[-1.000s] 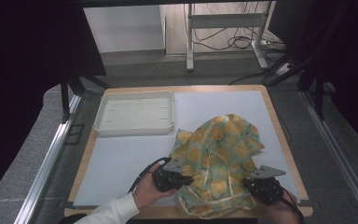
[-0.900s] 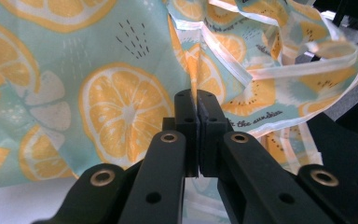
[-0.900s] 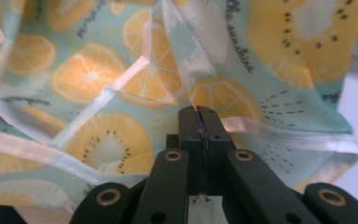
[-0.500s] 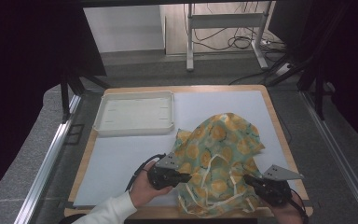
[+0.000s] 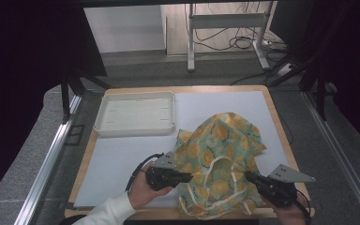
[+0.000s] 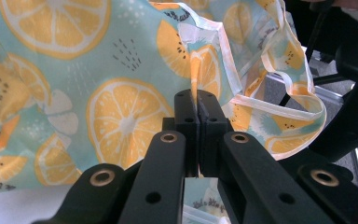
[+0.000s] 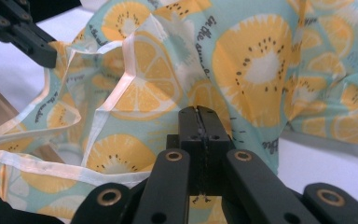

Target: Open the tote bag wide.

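Both tongs pinching the cloth, near table edge.
Left tongs (image 6: 196, 100) and right tongs (image 7: 199, 116) each pressed together on a fold of the crumpled pale-blue, orange-slice-print fabric piece with white trim (image 5: 220, 154). It lies on the white-covered wooden table (image 5: 122, 161); its underside is hidden. Shallow cream rectangular plastic tray (image 5: 136, 115) sits well apart, far left.

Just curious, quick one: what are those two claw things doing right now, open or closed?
Left gripper: closed, pinching the orange-print cloth.
Right gripper: closed, pinching the same cloth.
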A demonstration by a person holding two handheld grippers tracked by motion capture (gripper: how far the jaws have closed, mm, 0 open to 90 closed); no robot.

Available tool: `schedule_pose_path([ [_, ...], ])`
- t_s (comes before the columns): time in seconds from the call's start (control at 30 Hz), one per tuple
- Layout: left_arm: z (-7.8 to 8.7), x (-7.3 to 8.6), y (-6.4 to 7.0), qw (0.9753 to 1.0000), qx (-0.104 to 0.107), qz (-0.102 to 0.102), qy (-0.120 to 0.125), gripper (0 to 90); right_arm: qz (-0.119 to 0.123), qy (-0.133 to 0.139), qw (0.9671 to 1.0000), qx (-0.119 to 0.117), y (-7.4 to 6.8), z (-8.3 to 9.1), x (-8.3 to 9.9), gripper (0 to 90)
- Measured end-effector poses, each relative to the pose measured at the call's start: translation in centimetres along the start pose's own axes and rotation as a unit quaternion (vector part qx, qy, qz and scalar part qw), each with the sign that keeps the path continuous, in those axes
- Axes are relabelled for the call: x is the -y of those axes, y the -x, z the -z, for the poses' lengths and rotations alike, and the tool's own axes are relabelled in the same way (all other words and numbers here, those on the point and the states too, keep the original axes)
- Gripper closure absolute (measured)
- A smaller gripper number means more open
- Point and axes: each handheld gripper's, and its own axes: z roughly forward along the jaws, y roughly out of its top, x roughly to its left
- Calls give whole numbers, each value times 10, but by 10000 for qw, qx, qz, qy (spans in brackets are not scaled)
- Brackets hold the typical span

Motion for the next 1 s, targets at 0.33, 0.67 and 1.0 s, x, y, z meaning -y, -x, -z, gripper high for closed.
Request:
schedule_pose_path([
  [0.33,10,-9,-4,9997,-66,4,253,888,48,227,9997,26,4,-2,-17,893],
  [0.67,19,-17,-13,9988,-96,97,462,888,118,418,9990,138,8,-1,-33,893],
  [1.0,25,-29,-18,9971,-207,92,728,888,194,564,9980,208,11,-2,-50,893],
])
